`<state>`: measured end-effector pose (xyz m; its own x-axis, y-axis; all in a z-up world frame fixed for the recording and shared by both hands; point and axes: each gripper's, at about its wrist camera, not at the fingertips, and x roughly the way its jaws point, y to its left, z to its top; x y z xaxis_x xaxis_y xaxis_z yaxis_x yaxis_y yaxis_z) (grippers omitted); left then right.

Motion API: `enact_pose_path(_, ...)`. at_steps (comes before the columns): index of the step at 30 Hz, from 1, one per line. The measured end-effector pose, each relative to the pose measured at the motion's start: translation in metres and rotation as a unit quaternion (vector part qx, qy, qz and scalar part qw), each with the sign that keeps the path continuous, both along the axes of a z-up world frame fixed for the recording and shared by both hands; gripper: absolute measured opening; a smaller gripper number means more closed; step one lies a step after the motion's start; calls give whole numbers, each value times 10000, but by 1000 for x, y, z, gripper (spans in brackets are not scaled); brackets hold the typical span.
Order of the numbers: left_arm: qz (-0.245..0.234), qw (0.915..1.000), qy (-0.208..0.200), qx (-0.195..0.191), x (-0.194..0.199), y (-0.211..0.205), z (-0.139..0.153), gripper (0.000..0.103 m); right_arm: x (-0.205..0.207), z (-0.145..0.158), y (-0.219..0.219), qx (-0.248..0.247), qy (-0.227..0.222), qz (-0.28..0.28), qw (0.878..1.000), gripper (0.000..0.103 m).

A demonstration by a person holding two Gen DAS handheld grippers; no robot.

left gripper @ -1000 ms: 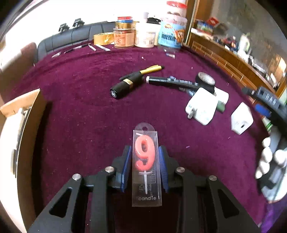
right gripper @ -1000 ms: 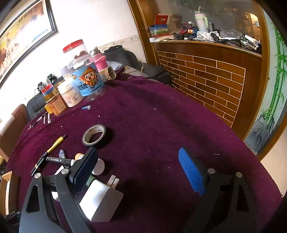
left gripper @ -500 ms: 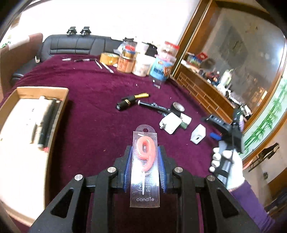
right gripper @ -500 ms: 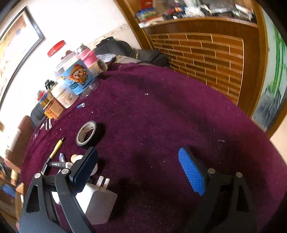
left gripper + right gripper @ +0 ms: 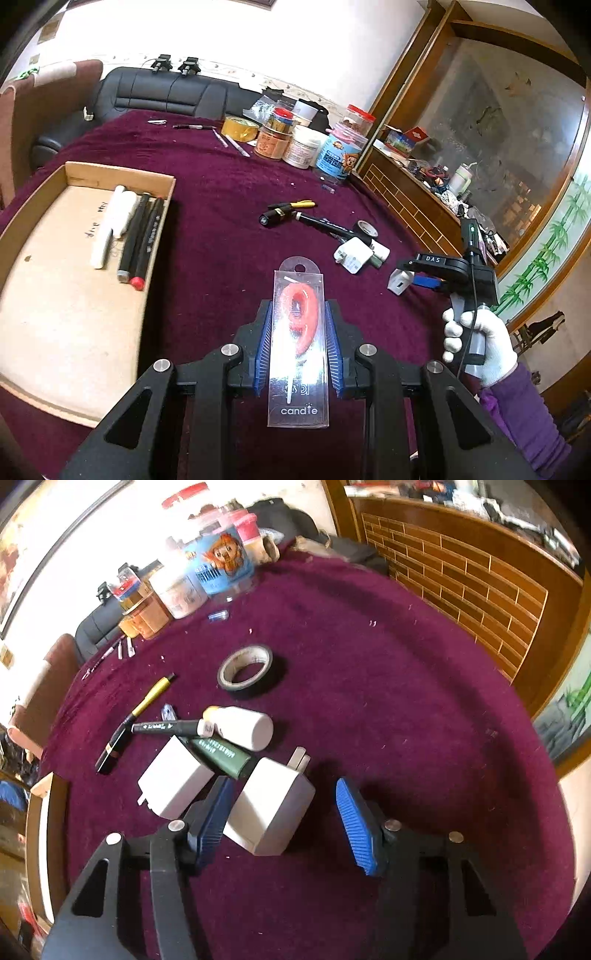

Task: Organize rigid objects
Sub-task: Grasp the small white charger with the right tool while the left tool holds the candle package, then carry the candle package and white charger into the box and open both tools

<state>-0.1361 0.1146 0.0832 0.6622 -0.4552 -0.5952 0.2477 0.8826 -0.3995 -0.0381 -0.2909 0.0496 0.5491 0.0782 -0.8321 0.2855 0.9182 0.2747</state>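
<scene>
Clutter left of charger (image 5: 271,805); bare cloth (image 5: 424,720) right

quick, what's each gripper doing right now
left gripper: shut on the candle pack.
right gripper: jaws closing around the white charger, one pad not yet touching.

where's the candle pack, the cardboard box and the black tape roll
candle pack (image 5: 298,343), left wrist view, on the red number nine inside the clear case
cardboard box (image 5: 122,173), left wrist view, on its far wall
black tape roll (image 5: 246,656), right wrist view, on the far rim of its pale core
</scene>
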Motion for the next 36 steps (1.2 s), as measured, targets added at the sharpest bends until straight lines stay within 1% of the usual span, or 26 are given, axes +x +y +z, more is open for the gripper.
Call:
enact_pose_path(3,96,10000,22,2,-1,9,0,23,-1,0,3,-195,52,-24,9998,57)
enact_pose_path(7,153,9998,74,-72,-1,17,-2,23,0,0,0,-79,65,-60,9999,57)
enact_pose_path(9,174,9998,66,-76,-1,17,-3,23,1,1,2,-122,84,-72,9999,57)
enact_pose_path(12,206,9997,75,-82,-2,20,-4,23,5,-2,10,-116,176,75,9997,57)
enact_pose_path(13,253,9996,66,-66,-2,24,-3,23,7,-4,13,-115,203,118,9997,50)
enact_pose_path(14,285,9996,60,-61,-2,26,-2,23,8,-5,13,-116,242,168,9995,32)
enact_pose_path(15,337,9994,45,-61,-2,31,-1,23,7,-5,14,-143,247,174,9994,25)
enact_pose_path(16,415,9991,16,-59,-3,37,1,23,6,-3,13,-157,204,186,9995,20)
enact_pose_path(19,666,9977,-42,-63,-3,58,5,23,-1,0,11,-92,132,219,9996,19)
enact_pose_path(21,860,9963,-10,-63,0,73,5,23,-5,3,9,-29,21,264,9996,19)
enact_pose_path(26,1124,9936,59,-90,4,93,-1,23,-11,12,15,261,-193,445,9985,19)
enact_pose_path(31,1243,9920,198,-106,12,104,-8,23,-14,29,40,471,-420,879,9941,20)
enact_pose_path(36,1328,9907,288,-72,21,121,-6,23,-12,41,77,889,-541,1417,9844,20)
